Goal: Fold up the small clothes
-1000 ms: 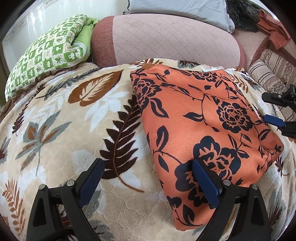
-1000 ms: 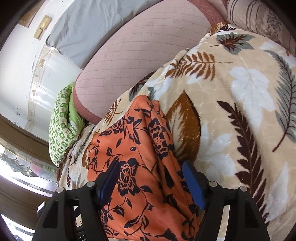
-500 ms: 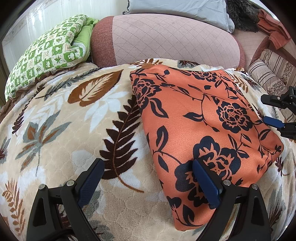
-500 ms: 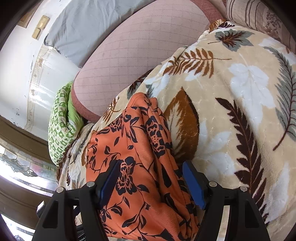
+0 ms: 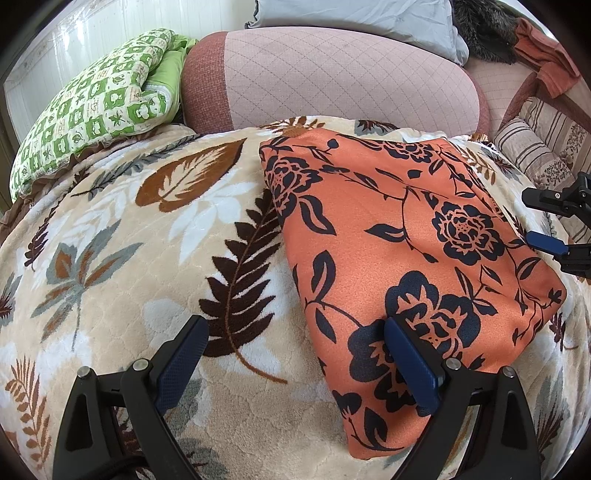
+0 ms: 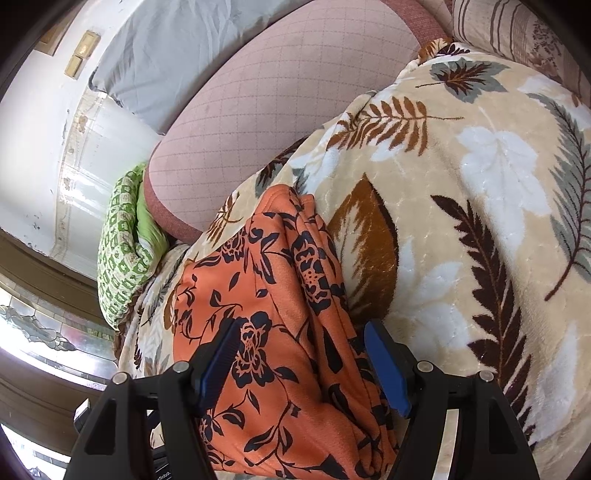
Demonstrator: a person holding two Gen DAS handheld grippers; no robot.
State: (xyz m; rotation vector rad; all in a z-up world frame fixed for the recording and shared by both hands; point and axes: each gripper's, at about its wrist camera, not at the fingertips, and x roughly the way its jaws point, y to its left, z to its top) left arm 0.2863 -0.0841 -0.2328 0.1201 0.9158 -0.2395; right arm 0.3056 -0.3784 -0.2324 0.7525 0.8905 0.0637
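Note:
An orange garment with dark blue flowers (image 5: 399, 240) lies folded into a neat packet on the leaf-patterned blanket (image 5: 147, 240). My left gripper (image 5: 295, 354) is open and empty, low over the blanket, with its right finger over the garment's near edge. My right gripper (image 6: 303, 354) is open with its jaws on either side of the garment's stacked edge (image 6: 295, 295), not closed on it. It also shows at the right edge of the left wrist view (image 5: 554, 229).
A pink quilted bolster (image 5: 332, 77) lies across the back with a grey pillow (image 5: 351, 14) behind it. A green patterned quilt (image 5: 96, 114) sits at the back left. Striped cushions (image 5: 535, 147) and a rust cloth (image 5: 546, 55) are at the right.
The right gripper has drawn back slightly from the garment; more of the blanket and bolster shows in its view. The left gripper and the garment have not moved.

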